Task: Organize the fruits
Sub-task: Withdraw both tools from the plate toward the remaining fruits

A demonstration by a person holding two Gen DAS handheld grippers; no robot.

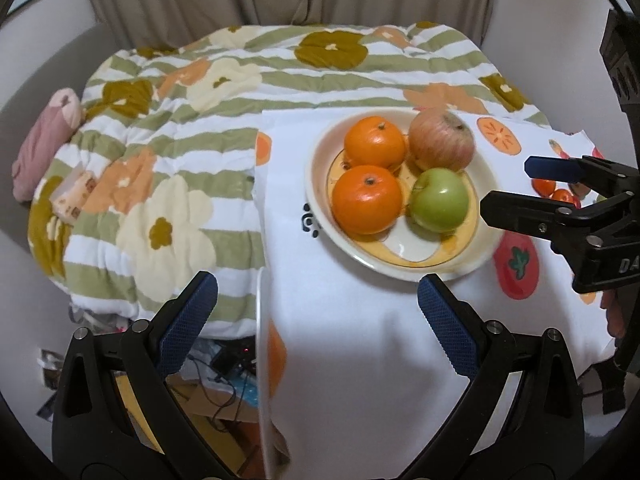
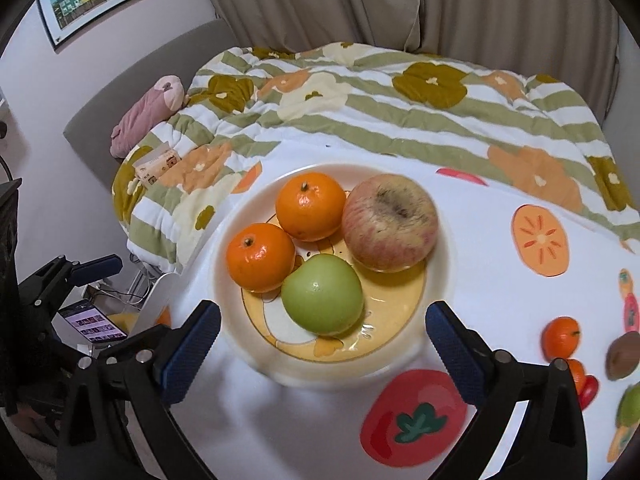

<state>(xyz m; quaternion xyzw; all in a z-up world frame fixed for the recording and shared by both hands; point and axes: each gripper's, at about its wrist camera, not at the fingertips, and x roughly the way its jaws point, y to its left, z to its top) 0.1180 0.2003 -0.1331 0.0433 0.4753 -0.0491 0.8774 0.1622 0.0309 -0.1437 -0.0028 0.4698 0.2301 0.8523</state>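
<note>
Item: plate (image 2: 440, 240) of fruit on my cloth-covered tabletop (image 2: 280, 420), just ahead of both tongs.

- Two oranges (image 2: 310, 206) (firm, dimpled skin, should grip well): I'd take each across its middle.
- Red apple (image 2: 390, 226): heavier I judge, bruise-prone; squeeze gently at the widest part.
- Green apple (image 2: 322, 294): glossy, likely slippery; touching an orange, so approach from the free side.
- Right tongs (image 2: 322, 346): spread wide, empty.
- Left tongs (image 1: 318, 320): likewise released, holding nothing.
</note>
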